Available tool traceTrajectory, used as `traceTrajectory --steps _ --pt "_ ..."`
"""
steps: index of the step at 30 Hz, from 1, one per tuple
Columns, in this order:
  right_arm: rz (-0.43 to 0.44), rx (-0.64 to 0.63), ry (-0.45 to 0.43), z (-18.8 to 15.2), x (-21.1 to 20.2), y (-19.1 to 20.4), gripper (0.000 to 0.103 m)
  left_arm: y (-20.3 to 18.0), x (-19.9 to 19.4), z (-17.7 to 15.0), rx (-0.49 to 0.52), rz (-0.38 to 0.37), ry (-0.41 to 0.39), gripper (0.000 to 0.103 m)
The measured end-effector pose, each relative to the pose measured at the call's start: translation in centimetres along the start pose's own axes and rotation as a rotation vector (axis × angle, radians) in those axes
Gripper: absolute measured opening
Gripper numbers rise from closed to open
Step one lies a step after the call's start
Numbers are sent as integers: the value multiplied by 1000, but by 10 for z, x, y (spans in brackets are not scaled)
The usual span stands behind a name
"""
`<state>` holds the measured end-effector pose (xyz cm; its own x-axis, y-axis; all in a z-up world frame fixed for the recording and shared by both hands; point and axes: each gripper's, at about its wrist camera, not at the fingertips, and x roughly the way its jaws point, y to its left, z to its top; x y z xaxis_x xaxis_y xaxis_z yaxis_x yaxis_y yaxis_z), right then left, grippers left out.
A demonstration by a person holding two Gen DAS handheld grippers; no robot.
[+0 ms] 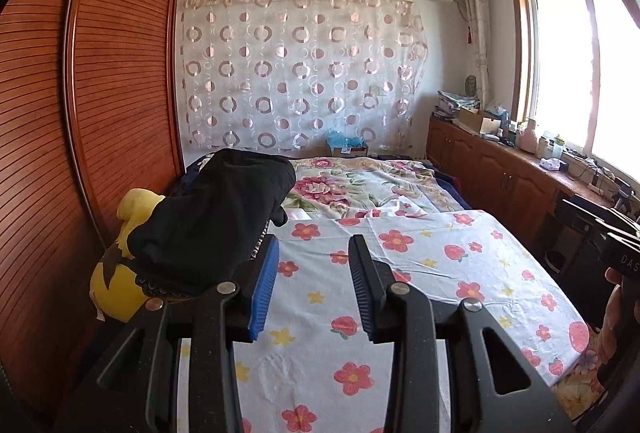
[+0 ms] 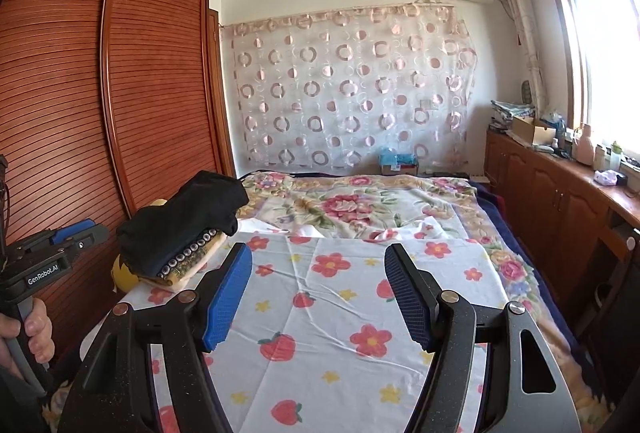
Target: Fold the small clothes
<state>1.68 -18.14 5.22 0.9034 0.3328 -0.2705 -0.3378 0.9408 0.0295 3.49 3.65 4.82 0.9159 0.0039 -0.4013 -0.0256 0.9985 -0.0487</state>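
A stack of folded clothes, with a black garment (image 1: 216,217) on top, sits at the left side of the bed and partly rests on a yellow plush toy (image 1: 116,285). In the right wrist view the black garment (image 2: 184,221) lies over a beige patterned piece (image 2: 192,265). My left gripper (image 1: 314,253) hovers just right of the stack, open, with only the flowered white sheet (image 1: 420,265) behind its fingers. My right gripper (image 2: 319,257) stands open and wide over the same sheet (image 2: 340,317), holding nothing. A hand (image 2: 36,329) holds the left gripper (image 2: 90,231).
A slatted wooden wardrobe (image 2: 120,93) runs along the left of the bed. A low wooden cabinet (image 2: 560,193) with clutter stands under the window on the right. A floral blanket (image 2: 352,205) covers the far half of the bed, with a cardboard box (image 2: 398,163) behind it.
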Motion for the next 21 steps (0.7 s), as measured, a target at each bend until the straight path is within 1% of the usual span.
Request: traceTrajectory --steps 6,21 --pt "-4 3 1 -2 0 2 71 -1 0 0 -1 -4 3 37" --pt "-4 3 9 -6 2 -17 71 -3 -1 -1 0 -3 3 38"
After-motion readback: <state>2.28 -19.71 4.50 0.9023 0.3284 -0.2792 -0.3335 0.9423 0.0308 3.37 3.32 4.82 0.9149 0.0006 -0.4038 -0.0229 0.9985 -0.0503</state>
